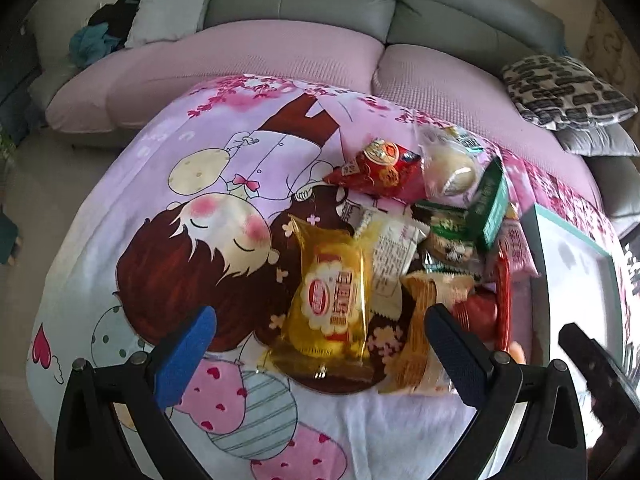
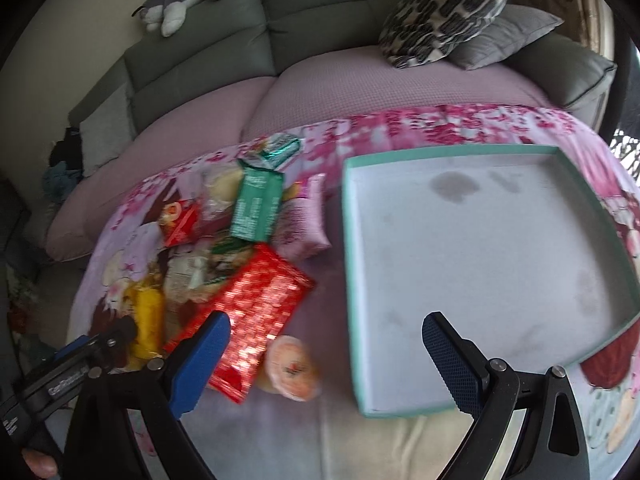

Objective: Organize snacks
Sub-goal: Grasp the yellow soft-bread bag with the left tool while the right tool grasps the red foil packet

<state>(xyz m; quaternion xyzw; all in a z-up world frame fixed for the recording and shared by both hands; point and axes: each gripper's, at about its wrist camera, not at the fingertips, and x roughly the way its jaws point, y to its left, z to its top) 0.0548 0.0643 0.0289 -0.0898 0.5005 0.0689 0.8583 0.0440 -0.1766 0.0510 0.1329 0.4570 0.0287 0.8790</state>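
Left gripper [image 1: 320,344]: fingers spread, yellow packet [image 1: 334,300] between, ungrasped. Right gripper [image 2: 326,364]: spread, empty. Tray [image 2: 592,356], two o'clock, empty; sorting unstarted. Next: pinch packet.

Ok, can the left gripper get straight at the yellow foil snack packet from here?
Probably yes: the open left gripper hovers over the yellow foil snack packet, which lies topmost at the pile's near edge, nothing covering it.
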